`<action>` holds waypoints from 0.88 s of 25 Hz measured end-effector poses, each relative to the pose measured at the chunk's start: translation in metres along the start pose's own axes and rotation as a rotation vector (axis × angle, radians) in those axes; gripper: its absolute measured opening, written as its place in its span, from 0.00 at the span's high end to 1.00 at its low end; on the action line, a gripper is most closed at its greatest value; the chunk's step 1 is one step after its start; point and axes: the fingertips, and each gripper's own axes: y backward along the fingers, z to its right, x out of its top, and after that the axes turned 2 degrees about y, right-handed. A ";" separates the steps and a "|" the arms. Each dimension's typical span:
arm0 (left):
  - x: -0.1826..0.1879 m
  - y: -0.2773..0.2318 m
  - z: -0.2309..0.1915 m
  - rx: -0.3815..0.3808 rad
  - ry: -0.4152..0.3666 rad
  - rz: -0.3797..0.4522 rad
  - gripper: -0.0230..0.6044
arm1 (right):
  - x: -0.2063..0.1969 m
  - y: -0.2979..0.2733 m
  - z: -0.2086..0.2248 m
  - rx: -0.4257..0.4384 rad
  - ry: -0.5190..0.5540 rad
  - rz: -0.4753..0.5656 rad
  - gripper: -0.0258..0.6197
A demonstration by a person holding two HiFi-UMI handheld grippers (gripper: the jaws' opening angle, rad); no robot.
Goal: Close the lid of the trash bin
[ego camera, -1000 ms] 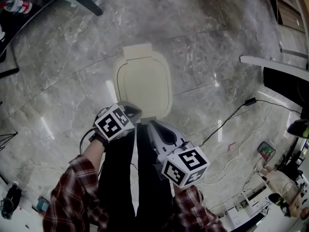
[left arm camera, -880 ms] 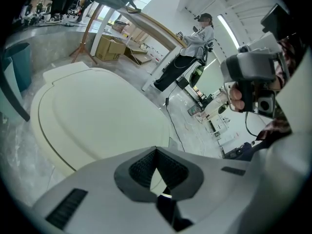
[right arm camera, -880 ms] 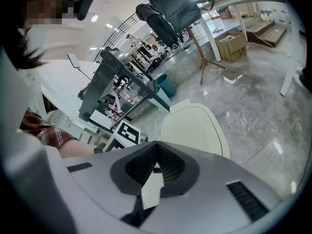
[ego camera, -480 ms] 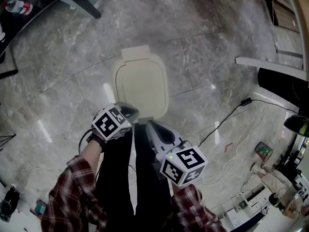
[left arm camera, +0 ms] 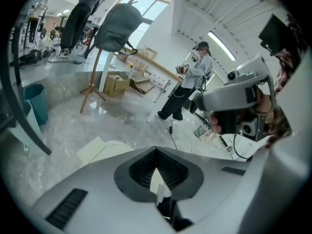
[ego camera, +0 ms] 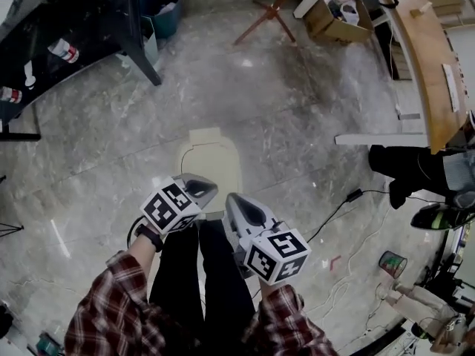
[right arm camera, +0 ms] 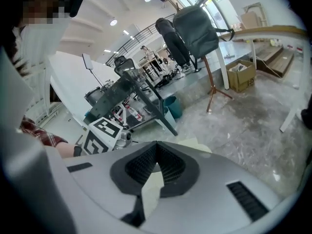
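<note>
Standing over the scene, a person in black trousers (ego camera: pixel 200 273) and checked sleeves (ego camera: pixel 111 310) holds both tools low in front of the legs. The left tongs (ego camera: pixel 206 186) have their jaws pressed together at the tips with nothing between them. The right tongs (ego camera: pixel 231 199) are likewise closed and empty. Both point forward, their tips near each other but apart. Just beyond them the cream trash bin (ego camera: pixel 204 136) stands on the grey marble floor (ego camera: pixel 297 110), its lid (ego camera: pixel 215 165) lying flat on top; neither tool touches it. Farther off, a black cable (ego camera: pixel 349 199) trails over the floor at the right. At the far edge stand a teal bucket (ego camera: pixel 159 6) and an open cardboard box (ego camera: pixel 338 13).
</note>
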 end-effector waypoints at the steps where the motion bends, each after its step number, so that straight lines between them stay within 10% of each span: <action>1: 0.018 0.013 0.007 0.007 -0.014 0.028 0.95 | 0.015 0.007 -0.008 0.001 0.020 0.016 0.94; 16: 0.245 0.242 0.150 0.189 -0.206 0.508 0.95 | 0.219 0.161 -0.146 0.082 0.407 0.283 0.94; 22: 0.285 0.318 0.227 0.144 -0.273 0.657 0.95 | 0.260 0.227 -0.205 0.119 0.516 0.435 0.94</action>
